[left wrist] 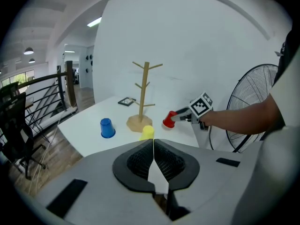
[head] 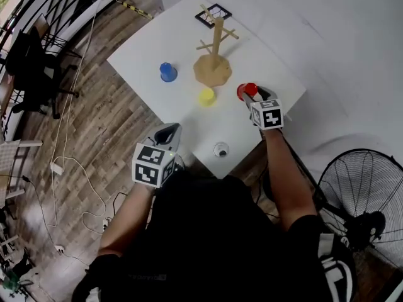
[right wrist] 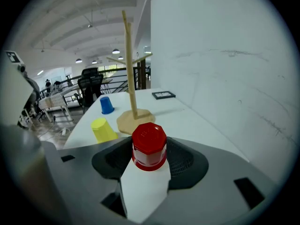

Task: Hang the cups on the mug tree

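Observation:
A red cup (head: 245, 91) (right wrist: 149, 146) stands upside down on the white table (head: 151, 39), at its right side. My right gripper (head: 250, 94) (right wrist: 149, 154) is shut on it, with the dark pads against both of its sides. The wooden mug tree (head: 214, 55) (right wrist: 131, 90) stands just beyond, with bare pegs. A yellow cup (head: 206, 96) (right wrist: 103, 129) lies in front of the tree's base, and a blue cup (head: 167, 72) (left wrist: 107, 128) stands upside down to its left. My left gripper (head: 169, 133) (left wrist: 153, 156) is shut and empty, held back at the table's near edge.
A black-framed marker card (head: 213, 14) lies behind the tree. A small round object (head: 220, 150) sits near the table's front edge. A floor fan (head: 360, 194) stands to the right, and a chair (head: 31, 68) and cables are on the wooden floor at left.

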The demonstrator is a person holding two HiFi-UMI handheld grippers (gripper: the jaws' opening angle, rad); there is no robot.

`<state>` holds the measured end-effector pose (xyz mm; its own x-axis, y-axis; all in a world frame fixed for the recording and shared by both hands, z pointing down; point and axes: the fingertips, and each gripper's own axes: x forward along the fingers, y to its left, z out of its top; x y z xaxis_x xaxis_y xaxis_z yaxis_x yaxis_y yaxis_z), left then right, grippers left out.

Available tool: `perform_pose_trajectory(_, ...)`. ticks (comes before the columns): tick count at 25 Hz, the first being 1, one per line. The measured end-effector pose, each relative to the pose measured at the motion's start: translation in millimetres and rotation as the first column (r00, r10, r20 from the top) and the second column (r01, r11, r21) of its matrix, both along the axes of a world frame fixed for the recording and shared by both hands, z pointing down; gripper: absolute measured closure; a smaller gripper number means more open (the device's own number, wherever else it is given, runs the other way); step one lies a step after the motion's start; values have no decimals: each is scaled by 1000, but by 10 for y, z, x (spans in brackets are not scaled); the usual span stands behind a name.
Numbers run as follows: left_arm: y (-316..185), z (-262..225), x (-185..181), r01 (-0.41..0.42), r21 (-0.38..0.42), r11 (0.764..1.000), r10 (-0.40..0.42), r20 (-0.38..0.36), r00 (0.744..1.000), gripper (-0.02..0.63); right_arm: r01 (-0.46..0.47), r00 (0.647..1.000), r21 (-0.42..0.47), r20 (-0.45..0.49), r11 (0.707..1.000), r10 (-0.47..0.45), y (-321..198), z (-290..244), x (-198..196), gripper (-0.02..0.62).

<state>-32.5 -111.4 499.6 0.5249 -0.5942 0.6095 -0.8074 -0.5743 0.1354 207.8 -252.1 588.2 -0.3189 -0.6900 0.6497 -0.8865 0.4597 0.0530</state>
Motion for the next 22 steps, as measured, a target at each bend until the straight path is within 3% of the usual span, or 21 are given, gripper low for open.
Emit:
perform_pose_trajectory(8, -106, -108, -67, -26, 25, 999, 26, -14, 1000, 589, -79, 976, 184, 215, 980, 38, 109, -874, -224, 371)
perform_pose_trajectory(14, -151, -140, -134, -25, 38, 999, 26, -16, 1000, 589, -90, 966, 268, 257, 959, 19, 43, -1244, -367, 371)
perform_pose_trajectory(22, -178, -182, -285, 17, 53, 998, -16, -29, 999, 589, -54, 975, 234, 221, 971, 1, -289, -1008, -646, 371)
